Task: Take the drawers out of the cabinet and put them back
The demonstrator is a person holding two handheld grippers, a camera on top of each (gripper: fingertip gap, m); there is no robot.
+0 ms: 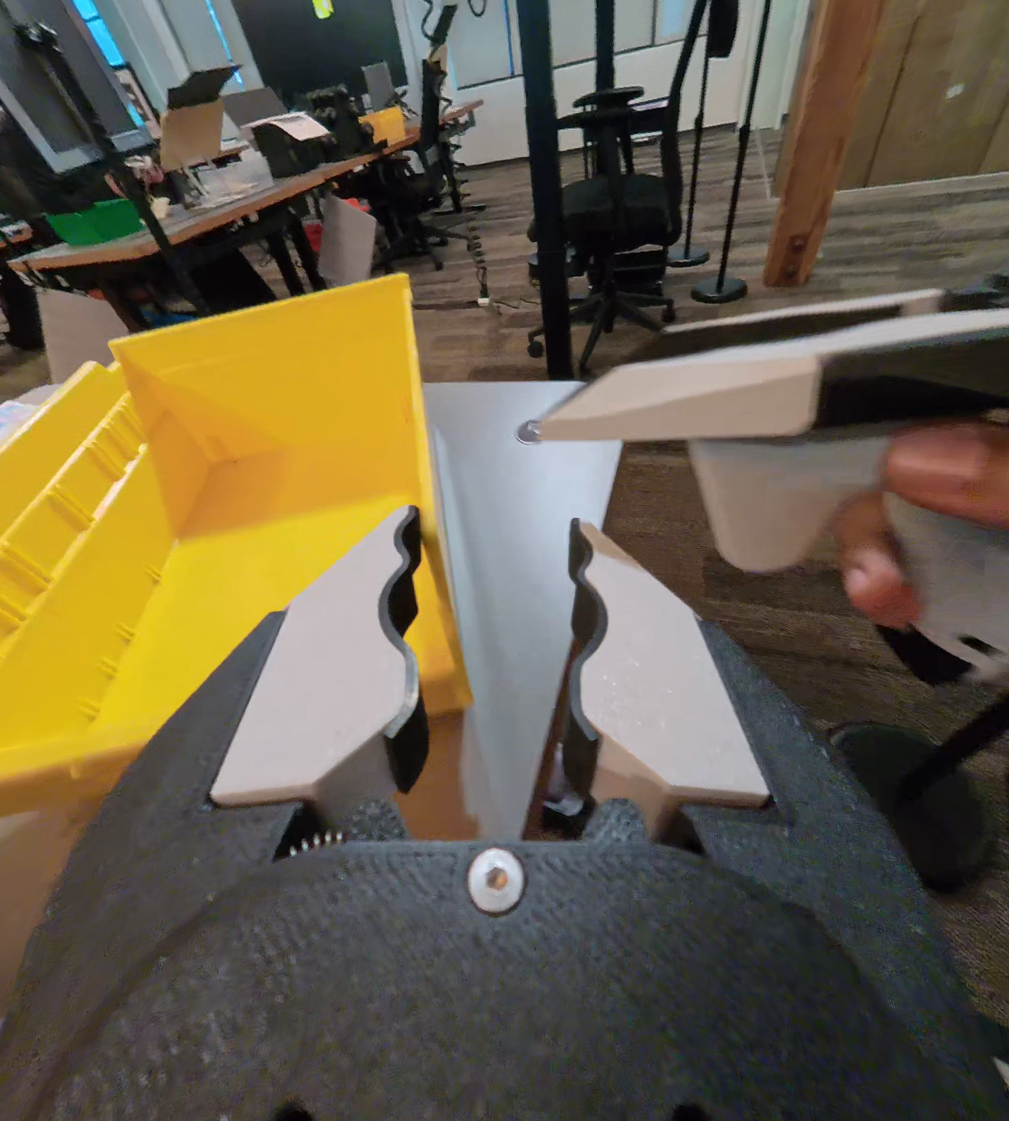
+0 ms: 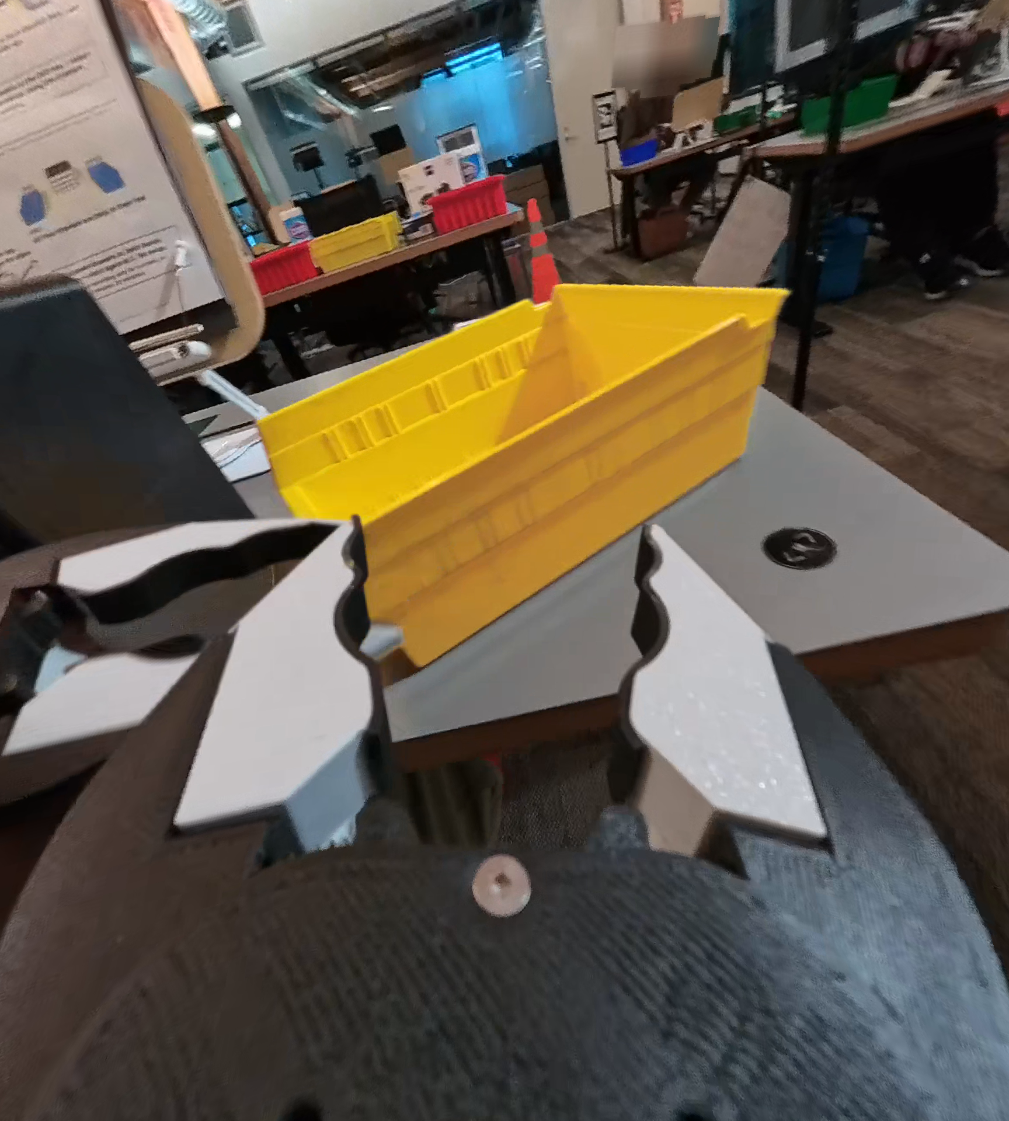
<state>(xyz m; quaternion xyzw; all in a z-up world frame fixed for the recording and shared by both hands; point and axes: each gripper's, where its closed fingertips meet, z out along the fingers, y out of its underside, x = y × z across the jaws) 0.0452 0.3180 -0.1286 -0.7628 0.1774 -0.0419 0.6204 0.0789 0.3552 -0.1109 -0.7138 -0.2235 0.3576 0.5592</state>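
A yellow plastic drawer [image 1: 217, 546] sits on the grey table [image 1: 508, 485]; it also shows in the right wrist view [image 2: 550, 437]. My left gripper [image 1: 496, 612] is open and straddles the drawer's near right wall, with the left finger inside the drawer. In the right wrist view one of its fingers [image 2: 186, 546] shows at the left, reaching to the drawer's near corner. My right gripper [image 2: 499, 606] is open and empty, hovering off the table edge just short of the drawer's long side. It also shows in the left wrist view [image 1: 605, 376], held by a hand [image 1: 945, 485]. No cabinet is in view.
The table [image 2: 854, 606] has a rounded corner and a black round insert [image 2: 798, 547]. A black chair back [image 2: 65, 394] stands at the left. An office chair [image 1: 617, 206] and a black pole [image 1: 544, 182] stand beyond the table. Carpeted floor lies to the right.
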